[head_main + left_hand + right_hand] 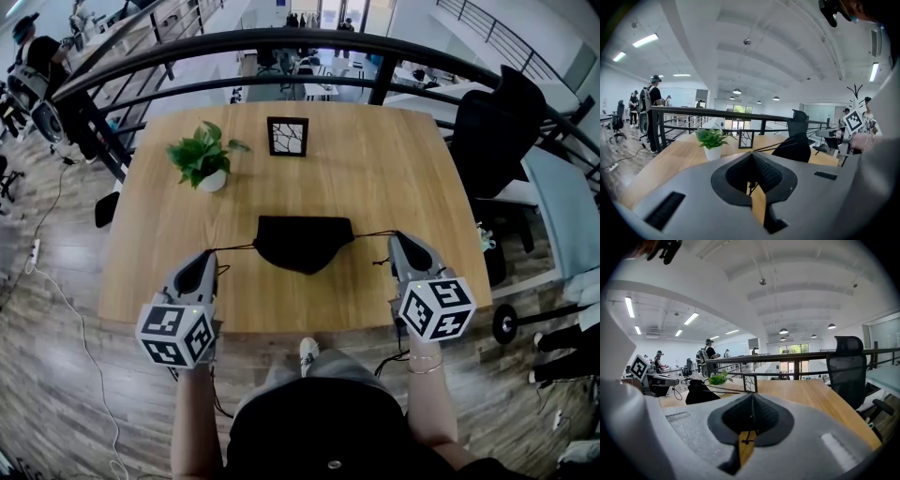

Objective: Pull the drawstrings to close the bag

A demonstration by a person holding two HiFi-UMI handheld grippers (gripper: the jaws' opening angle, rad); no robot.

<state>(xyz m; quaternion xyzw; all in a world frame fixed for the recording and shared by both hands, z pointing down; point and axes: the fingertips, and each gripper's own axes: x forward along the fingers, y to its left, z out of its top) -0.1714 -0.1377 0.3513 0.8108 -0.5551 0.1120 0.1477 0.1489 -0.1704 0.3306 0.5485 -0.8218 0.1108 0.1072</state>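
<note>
Left gripper (208,256): jaws fully together, pinched on the left drawstring (234,248). In the left gripper view the cord comes out from between the closed pads (751,158), and a short knotted end hangs behind them.
Right gripper (399,240): jaws fully together as well, clamped on the right drawstring (373,233). The right gripper view shows the cord caught in the seam of the pads (751,401), with a knotted tail below.
Gripper placement: both sit low over the near part of the table (394,159), one on each side of the bag (303,242) and apart from it. Each points away from the person and slightly down.
Bag position: black, lying flat on the table's middle, between the two grippers and nearer the person than the plant (202,157) and the picture frame (287,136).
Bag long axis: it runs across the table, left to right. The far edge is straight and the near edge is rounded and sagging.
Bag mouth: which edge is the opening cannot be told from these views.
Drawstrings: one leaves each end of the bag and runs outward in a nearly straight line to its gripper, raised a little off the wood.
Surroundings: a black chair (492,131) stands at the table's right side and a dark railing (281,42) curves behind it.
</note>
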